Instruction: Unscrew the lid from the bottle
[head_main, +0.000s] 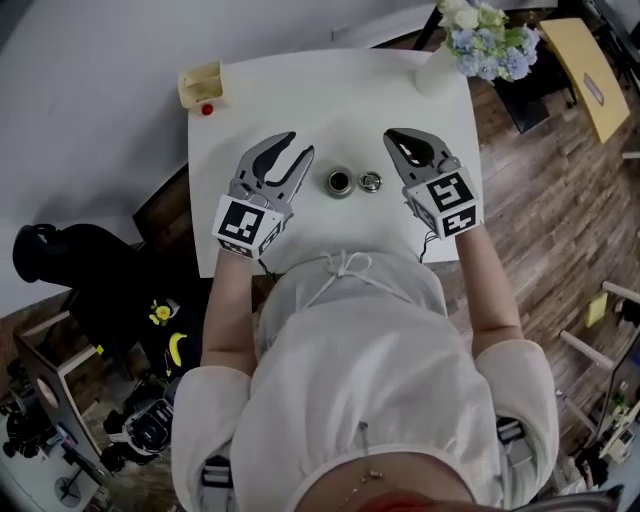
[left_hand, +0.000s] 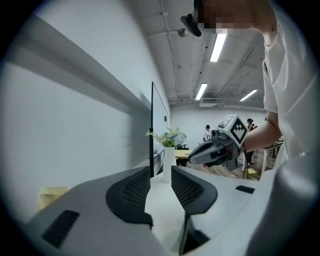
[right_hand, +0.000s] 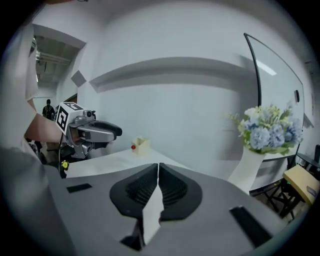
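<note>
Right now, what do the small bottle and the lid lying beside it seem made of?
The bottle looks like glass or metal with a glossy finish: its rim glints around a dark mouth. The lid looks like shiny silvery metal, judging by its bright highlights. Both are too small to be sure.

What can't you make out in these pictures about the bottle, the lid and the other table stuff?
- bottle: head view only, top-down and small; height and contents unreadable; absent from both gripper views.
- lid: head view, too small to tell which side is up.
- red item beside the yellow box: too small in every view to identify.
</note>
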